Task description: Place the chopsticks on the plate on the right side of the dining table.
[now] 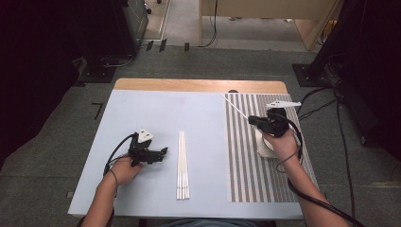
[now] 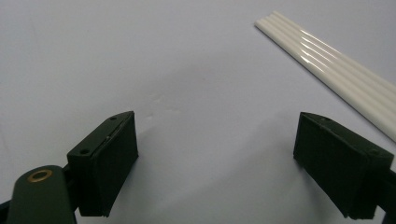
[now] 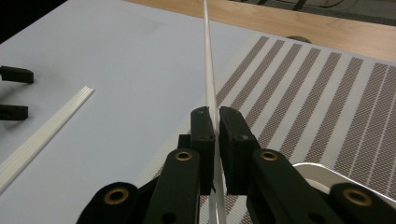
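Several thin white straws (image 1: 182, 165) lie side by side down the middle of the pale blue table cover (image 1: 151, 109); they also cross the top right of the left gripper view (image 2: 336, 70). My left gripper (image 1: 163, 152) rests open on the cover just left of them, with nothing between its jaws (image 2: 217, 163). My right gripper (image 1: 250, 119) hovers above the striped mat (image 1: 246, 161), shut on a single white straw (image 1: 235, 107). That straw (image 3: 208, 60) runs up and away from between the right gripper's (image 3: 217, 135) closed pads.
A white cup-like container (image 1: 264, 146) stands on the striped mat under the right hand; its rim (image 3: 322, 175) shows beside the jaws. A bare wooden strip (image 1: 198, 85) edges the table's far side. Cables trail off to the right.
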Demonstrator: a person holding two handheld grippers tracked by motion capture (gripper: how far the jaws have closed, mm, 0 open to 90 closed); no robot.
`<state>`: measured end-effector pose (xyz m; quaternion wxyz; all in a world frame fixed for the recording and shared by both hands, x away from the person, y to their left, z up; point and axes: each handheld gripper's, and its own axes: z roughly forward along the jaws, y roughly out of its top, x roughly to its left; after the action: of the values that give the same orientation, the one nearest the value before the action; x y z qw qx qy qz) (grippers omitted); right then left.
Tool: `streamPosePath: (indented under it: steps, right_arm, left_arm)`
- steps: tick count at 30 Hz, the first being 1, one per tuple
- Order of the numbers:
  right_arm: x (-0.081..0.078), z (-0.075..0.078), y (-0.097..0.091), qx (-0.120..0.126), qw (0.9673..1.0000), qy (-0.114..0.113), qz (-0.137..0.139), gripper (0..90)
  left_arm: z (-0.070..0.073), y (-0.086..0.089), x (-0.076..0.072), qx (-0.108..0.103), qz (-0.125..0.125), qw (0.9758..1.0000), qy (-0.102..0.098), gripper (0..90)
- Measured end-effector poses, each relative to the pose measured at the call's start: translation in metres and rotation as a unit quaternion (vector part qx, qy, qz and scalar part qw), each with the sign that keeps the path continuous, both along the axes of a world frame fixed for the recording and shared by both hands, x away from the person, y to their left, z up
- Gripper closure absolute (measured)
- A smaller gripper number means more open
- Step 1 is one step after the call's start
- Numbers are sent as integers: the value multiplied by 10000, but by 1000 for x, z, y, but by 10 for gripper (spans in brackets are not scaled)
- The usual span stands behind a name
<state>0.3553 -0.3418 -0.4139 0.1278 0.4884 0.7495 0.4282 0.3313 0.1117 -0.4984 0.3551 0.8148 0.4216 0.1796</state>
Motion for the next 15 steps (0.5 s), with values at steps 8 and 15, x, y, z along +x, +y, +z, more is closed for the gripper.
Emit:
streamPosePath:
  steps: [8, 15]
  right_arm:
    - [5, 5, -21, 68, 10000, -45, -5, 851]
    - [4, 9, -38, 45, 9999, -112, -77, 851]
  left_arm:
    - [0, 0, 0, 1, -1, 10000, 2, 135]
    - [0, 0, 0, 1, 2, 10000, 0, 135]
